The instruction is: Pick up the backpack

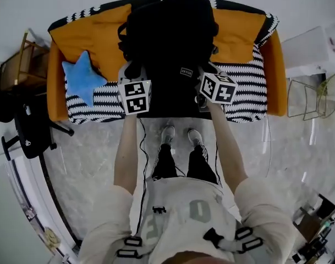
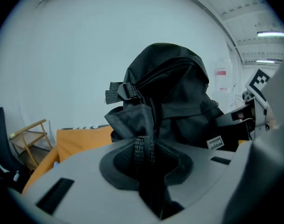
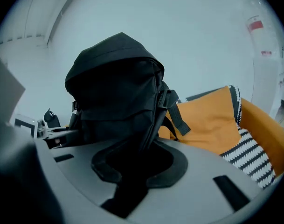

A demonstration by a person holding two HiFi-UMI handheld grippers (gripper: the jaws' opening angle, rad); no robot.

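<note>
- The black backpack [image 1: 167, 43] hangs between the two tongs in front of the person. It is over the middle of the sofa [image 1: 244, 87], with a blue star cushion [image 1: 82, 78] well apart from it at the left.
- The left tongs [image 2: 144, 160] are clenched on a webbing strap [image 2: 142, 148] at the pack's near left side. The strap runs straight up out of the closed jaws into the folded fabric.
- The right tongs [image 3: 135, 164] are clenched on dark fabric at the pack's near right side. It is too dark there to tell whether that is a strap or a fold of the body.
- Done, as far as can be judged: both grips are made, and the pack looks carried by them rather than resting on the seat. In both tongs views its body stands against the wall, with the orange cushions lower down.
- No view shows the pack's underside, so whether it is fully clear of the seat cannot be told.
- Left to do, by my reading: little, only to finish the lift and hold the pack steady. The load hangs from two small pinches, so a slipping strap is the main risk.
</note>
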